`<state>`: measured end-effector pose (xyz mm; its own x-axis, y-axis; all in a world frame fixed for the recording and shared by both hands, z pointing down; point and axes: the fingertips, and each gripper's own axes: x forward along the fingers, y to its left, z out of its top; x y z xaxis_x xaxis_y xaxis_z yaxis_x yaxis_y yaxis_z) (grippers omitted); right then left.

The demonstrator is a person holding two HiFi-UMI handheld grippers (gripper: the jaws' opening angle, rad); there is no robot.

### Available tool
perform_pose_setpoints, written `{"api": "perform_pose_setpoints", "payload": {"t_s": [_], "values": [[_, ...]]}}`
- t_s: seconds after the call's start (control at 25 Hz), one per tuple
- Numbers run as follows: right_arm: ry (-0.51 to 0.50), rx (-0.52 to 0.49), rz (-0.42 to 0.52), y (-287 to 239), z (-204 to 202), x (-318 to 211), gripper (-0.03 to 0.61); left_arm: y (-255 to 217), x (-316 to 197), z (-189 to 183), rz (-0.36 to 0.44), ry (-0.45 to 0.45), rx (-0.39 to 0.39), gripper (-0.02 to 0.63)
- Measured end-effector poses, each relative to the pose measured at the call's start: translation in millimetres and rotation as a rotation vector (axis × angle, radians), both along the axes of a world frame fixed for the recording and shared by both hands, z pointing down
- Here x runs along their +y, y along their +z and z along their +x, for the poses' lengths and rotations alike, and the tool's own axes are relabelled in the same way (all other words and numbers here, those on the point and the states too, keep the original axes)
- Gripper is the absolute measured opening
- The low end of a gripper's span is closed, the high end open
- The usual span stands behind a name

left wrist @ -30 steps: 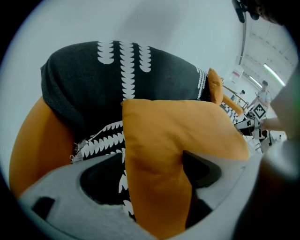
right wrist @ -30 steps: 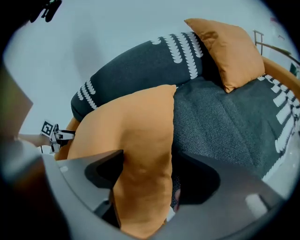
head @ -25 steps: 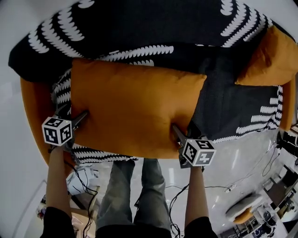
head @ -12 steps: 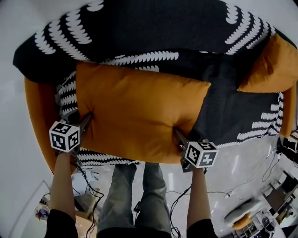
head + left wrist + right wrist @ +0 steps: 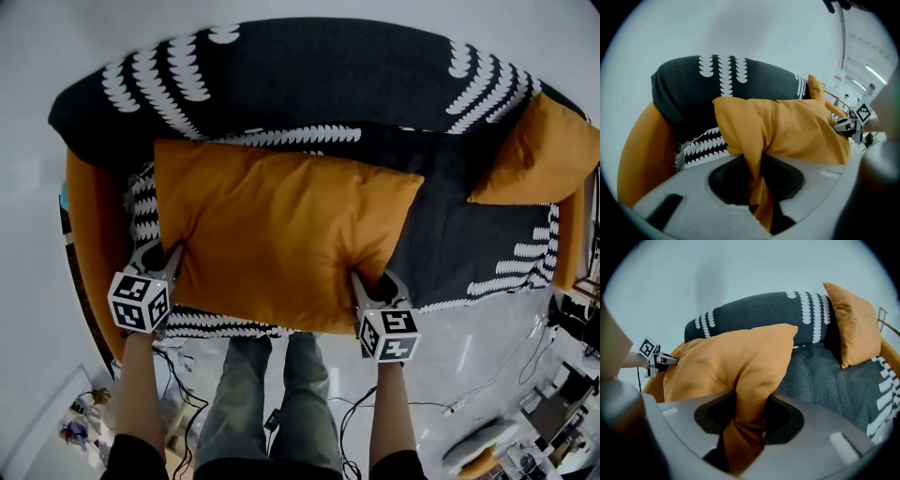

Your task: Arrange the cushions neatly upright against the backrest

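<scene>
Orange fabric of the large cushion (image 5: 281, 239) is now pinched at both near corners. A second ago the left gripper (image 5: 167, 262) and the right gripper (image 5: 364, 284) stood wide at the cushion's lower-left and lower-right corners. Both sets of jaws have just been closing, and each now has cushion fabric between its pads. In the left gripper view the jaws are narrow and clamp a thin fold of the corner. In the right gripper view the jaws stand somewhat wider and clamp a thicker bunch of fabric. The large cushion lies flat across the left and centre of the frame on the dark seat (image 5: 469, 244), its far edge near the foot of the backrest (image 5: 319, 84). In both gripper views the gripped corners appear to sit slightly clear of the seat. The second cushion (image 5: 539, 155) leans at the upper right of the frame, well apart from the first. For the task, the change means that the grasp is made, while the large cushion is not yet upright. The next step is judged to be raising the near edge and tipping the cushion back against the backrest. A thin fold may slip under load, so the left corner needs watching.
</scene>
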<state>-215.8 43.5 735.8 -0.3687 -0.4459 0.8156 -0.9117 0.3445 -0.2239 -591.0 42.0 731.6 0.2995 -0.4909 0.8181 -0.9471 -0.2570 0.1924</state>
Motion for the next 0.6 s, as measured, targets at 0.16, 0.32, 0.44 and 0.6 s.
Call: {"api": "perform_pose_setpoints", "payload": {"t_s": [0.16, 0.32, 0.44, 0.6], "values": [[-0.058, 0.001, 0.133, -39, -16, -36, 0.193, -41, -7, -15, 0.103, -0.096, -0.003, 0.074], [-0.101, -0.018, 0.219, -72, -42, -68, 0.195, -80, -18, -40, 0.192, -0.154, -0.016, 0.074], [-0.131, -0.029, 0.264, -97, -64, -91, 0.195, -107, -28, -60, 0.239, -0.184, -0.02, 0.075], [-0.177, -0.05, 0.356, -130, -93, -136, 0.196, -139, -52, -85, 0.337, -0.241, -0.02, 0.075]]}}
